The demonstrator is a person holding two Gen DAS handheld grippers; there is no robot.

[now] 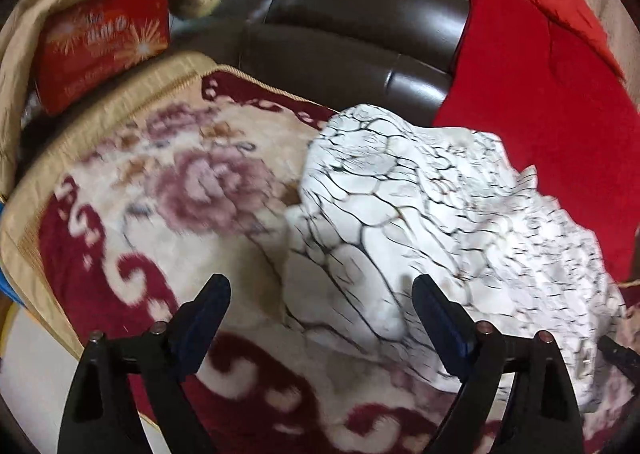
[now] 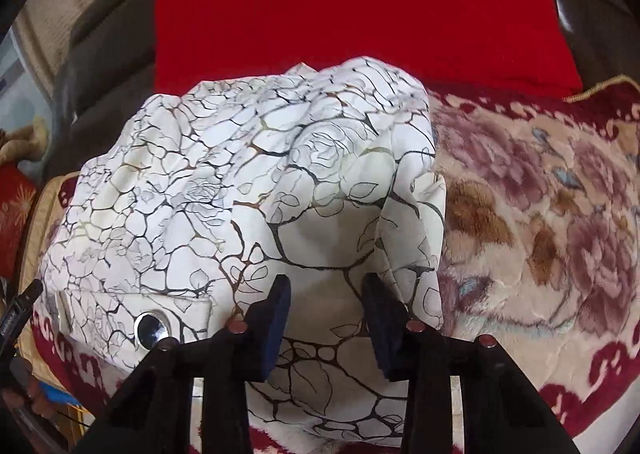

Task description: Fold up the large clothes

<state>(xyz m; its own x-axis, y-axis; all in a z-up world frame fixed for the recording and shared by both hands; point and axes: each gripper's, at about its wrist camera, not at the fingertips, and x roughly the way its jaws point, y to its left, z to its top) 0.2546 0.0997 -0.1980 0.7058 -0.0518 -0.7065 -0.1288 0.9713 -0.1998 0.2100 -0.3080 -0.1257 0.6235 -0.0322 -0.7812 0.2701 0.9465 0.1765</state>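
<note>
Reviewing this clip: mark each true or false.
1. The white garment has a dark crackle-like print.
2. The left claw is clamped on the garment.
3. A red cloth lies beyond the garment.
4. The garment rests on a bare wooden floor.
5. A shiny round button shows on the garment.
1. True: the white garment carries dark vein-like lines.
2. False: the left claw stands wide open, pinching nothing.
3. True: the red cloth lies behind it.
4. False: it rests on a floral blanket in cream and maroon.
5. True: the button shows in the right wrist view, left of the right claw.
</note>
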